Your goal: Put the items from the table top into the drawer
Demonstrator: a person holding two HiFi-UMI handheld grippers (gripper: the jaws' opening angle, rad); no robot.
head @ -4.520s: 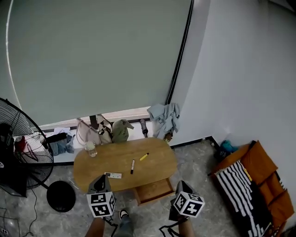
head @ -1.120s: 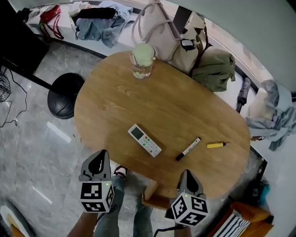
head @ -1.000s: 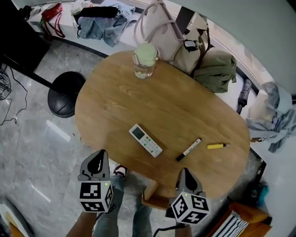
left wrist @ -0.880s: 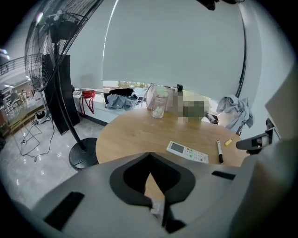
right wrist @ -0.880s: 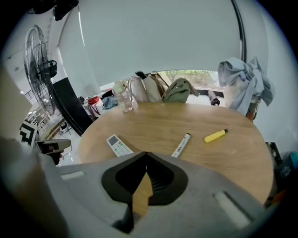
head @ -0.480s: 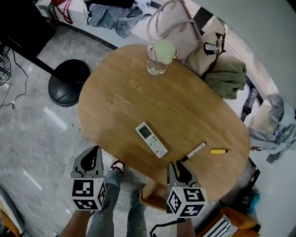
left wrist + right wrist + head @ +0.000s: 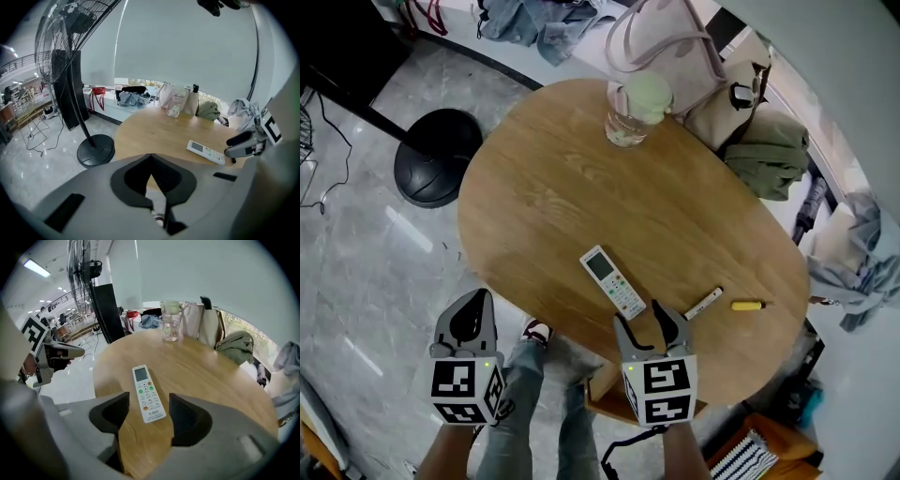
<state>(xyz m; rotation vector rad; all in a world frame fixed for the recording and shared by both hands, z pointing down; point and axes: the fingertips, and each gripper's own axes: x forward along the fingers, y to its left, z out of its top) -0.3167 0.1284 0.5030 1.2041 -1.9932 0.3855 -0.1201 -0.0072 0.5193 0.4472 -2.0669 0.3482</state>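
Observation:
A white remote control (image 7: 613,282) lies on the oval wooden table (image 7: 544,206), near its front edge. To its right lie a black-and-white marker (image 7: 704,303) and a yellow pen (image 7: 744,305). My right gripper (image 7: 643,323) hovers over the remote's near end; its jaws are opening and the pads do not touch it. In the right gripper view the remote (image 7: 148,393) runs away from between the jaws of that gripper (image 7: 149,404). My left gripper (image 7: 471,314) is shut and empty, off the table's front-left edge above the floor. The open drawer (image 7: 605,398) shows under the table's front edge.
A glass jar with a green lid (image 7: 635,109) stands at the table's far side. Bags (image 7: 670,42) and a green garment (image 7: 773,155) crowd the far edge. A fan's round base (image 7: 431,155) sits on the floor at left. The person's legs (image 7: 534,412) are below the table edge.
My right gripper has moved forward over the remote's near end, rolled, and gone from shut to open. My left gripper has drifted slightly left and down. The head view has shifted.

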